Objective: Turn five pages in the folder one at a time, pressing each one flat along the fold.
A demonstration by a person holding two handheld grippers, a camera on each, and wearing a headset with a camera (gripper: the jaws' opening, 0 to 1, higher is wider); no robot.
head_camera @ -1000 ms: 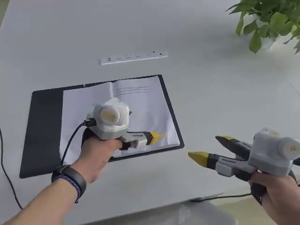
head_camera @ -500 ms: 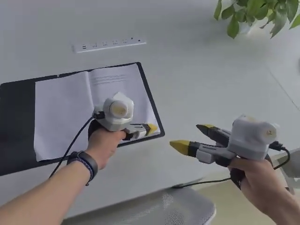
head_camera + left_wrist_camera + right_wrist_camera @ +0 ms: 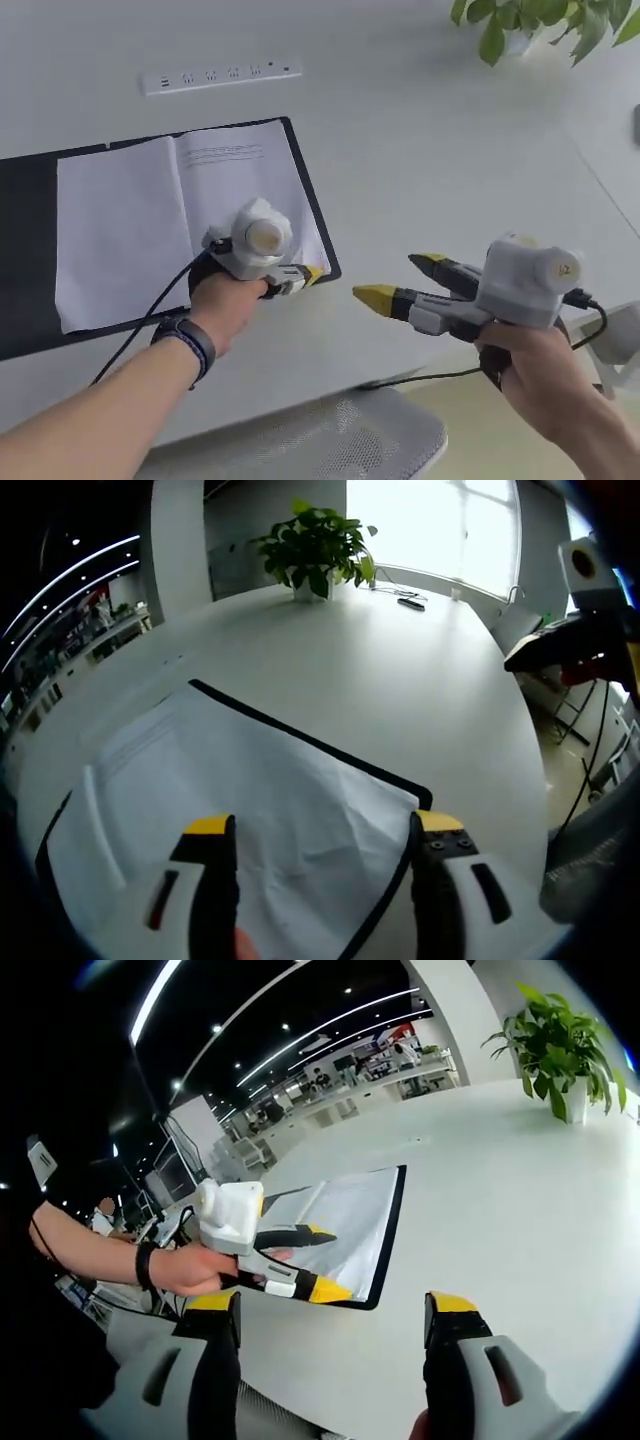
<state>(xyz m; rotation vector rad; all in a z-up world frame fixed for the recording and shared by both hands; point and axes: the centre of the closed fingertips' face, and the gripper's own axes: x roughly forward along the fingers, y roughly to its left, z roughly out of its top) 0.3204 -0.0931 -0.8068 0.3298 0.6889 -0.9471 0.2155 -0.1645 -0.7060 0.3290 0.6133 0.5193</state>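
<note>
- Folder [image 3: 25, 260] lies open on the worktop [image 3: 420, 150]; the left claw [image 3: 325, 824], released, sits at the right page's near corner.
- Right claw [image 3: 400, 278], released and empty, hangs well apart from the folder.
- Risk: closing at that corner may pinch several sheets or the cover, and crease them.

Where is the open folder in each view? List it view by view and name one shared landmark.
Head view: folder left of centre.
Left gripper view: folder lower centre, ahead of the jaws.
Right gripper view: folder centre left.
Shared landmark: potted plant, on the table beyond it.
</note>
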